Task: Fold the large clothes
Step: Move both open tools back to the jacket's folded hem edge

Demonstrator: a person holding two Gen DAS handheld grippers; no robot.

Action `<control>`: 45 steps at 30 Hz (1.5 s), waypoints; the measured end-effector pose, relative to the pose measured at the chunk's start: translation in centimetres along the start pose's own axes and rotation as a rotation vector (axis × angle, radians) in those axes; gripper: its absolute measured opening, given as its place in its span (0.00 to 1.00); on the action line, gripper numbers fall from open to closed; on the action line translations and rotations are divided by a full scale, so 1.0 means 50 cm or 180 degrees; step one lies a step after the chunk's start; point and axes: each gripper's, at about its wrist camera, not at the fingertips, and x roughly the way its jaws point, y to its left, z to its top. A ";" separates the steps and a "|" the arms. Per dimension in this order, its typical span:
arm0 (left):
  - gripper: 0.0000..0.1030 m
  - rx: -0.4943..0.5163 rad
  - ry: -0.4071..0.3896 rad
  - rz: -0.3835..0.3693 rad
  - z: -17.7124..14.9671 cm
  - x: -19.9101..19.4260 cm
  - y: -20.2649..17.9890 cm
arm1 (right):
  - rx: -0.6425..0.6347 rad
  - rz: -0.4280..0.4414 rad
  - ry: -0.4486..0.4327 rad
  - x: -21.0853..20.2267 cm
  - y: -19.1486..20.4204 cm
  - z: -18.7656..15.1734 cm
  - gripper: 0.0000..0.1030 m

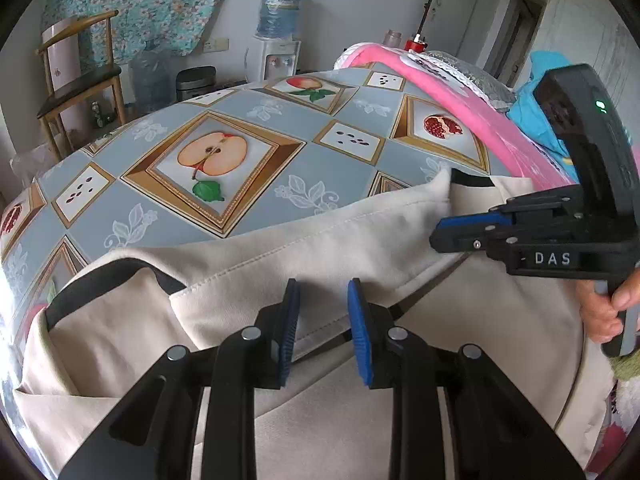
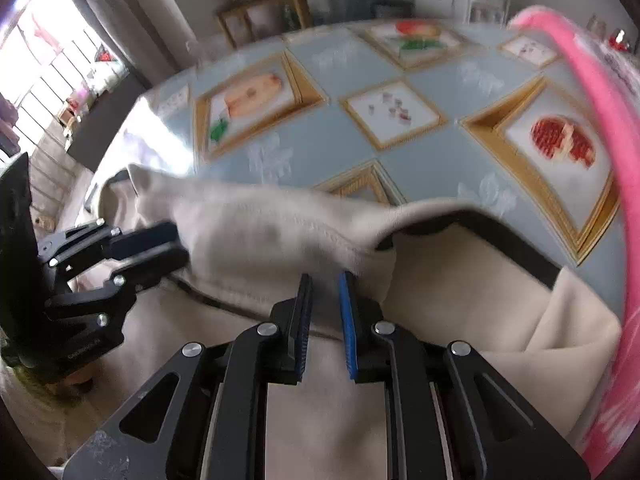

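Observation:
A large beige garment [image 1: 280, 280] with black trim lies on the near part of the table, partly folded over itself. It also shows in the right wrist view [image 2: 460, 304], which is blurred. My left gripper [image 1: 323, 292] hovers just over the folded edge with its jaws apart and nothing between them. My right gripper [image 2: 325, 284] has its jaws narrowly apart over the garment's fold. Seen from the left wrist, the right gripper [image 1: 440, 234] sits at the garment's right corner, jaws nearly together. The left gripper shows at the left in the right wrist view [image 2: 176, 244], against the cloth.
The table carries a blue-grey cloth with fruit pictures [image 1: 224, 160]. A pink item [image 1: 460, 100] and blue fabric [image 1: 540, 120] lie along the right side. A wooden chair [image 1: 80, 80], a bin and a water dispenser [image 1: 276, 36] stand beyond the far edge.

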 end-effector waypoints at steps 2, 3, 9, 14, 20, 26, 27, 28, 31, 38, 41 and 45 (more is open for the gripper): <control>0.24 -0.0027 0.0030 0.0036 0.004 -0.007 -0.001 | 0.0066 -0.0111 0.0042 -0.014 0.006 0.004 0.16; 0.25 -0.0045 0.0033 0.0056 0.005 -0.014 -0.002 | 0.0086 -0.0137 0.0009 -0.033 0.013 0.003 0.24; 0.52 -0.0201 -0.0134 0.0139 0.001 -0.139 -0.013 | 0.0052 -0.0232 -0.0470 -0.196 0.079 -0.068 0.67; 0.71 -0.0218 -0.0073 0.0446 -0.057 -0.258 -0.038 | 0.0159 -0.0307 -0.0766 -0.278 0.121 -0.177 0.86; 0.79 -0.0436 -0.0023 0.0529 -0.176 -0.355 -0.061 | 0.0436 -0.0328 -0.0799 -0.296 0.145 -0.292 0.89; 0.80 -0.0807 -0.0032 0.0676 -0.299 -0.396 -0.073 | 0.0354 -0.0526 -0.0695 -0.290 0.183 -0.373 0.93; 0.80 -0.0863 -0.0025 0.0705 -0.318 -0.401 -0.069 | 0.0336 -0.0557 -0.0685 -0.289 0.187 -0.382 0.93; 0.80 -0.0905 -0.0020 0.0716 -0.331 -0.405 -0.066 | 0.0312 -0.0600 -0.0675 -0.286 0.194 -0.391 0.93; 0.80 -0.1001 0.0009 0.0831 -0.375 -0.418 -0.055 | 0.0270 -0.0627 -0.0644 -0.274 0.212 -0.410 0.93; 0.80 -0.1148 0.0034 0.1121 -0.435 -0.453 -0.012 | 0.0222 -0.0522 -0.0579 -0.245 0.248 -0.417 0.93; 0.80 -0.1172 0.0024 0.1216 -0.448 -0.461 0.002 | 0.0197 -0.0490 -0.0560 -0.230 0.258 -0.416 0.93; 0.80 -0.1105 -0.0069 0.1344 -0.462 -0.473 0.009 | 0.0121 -0.0456 -0.0506 -0.205 0.260 -0.422 0.93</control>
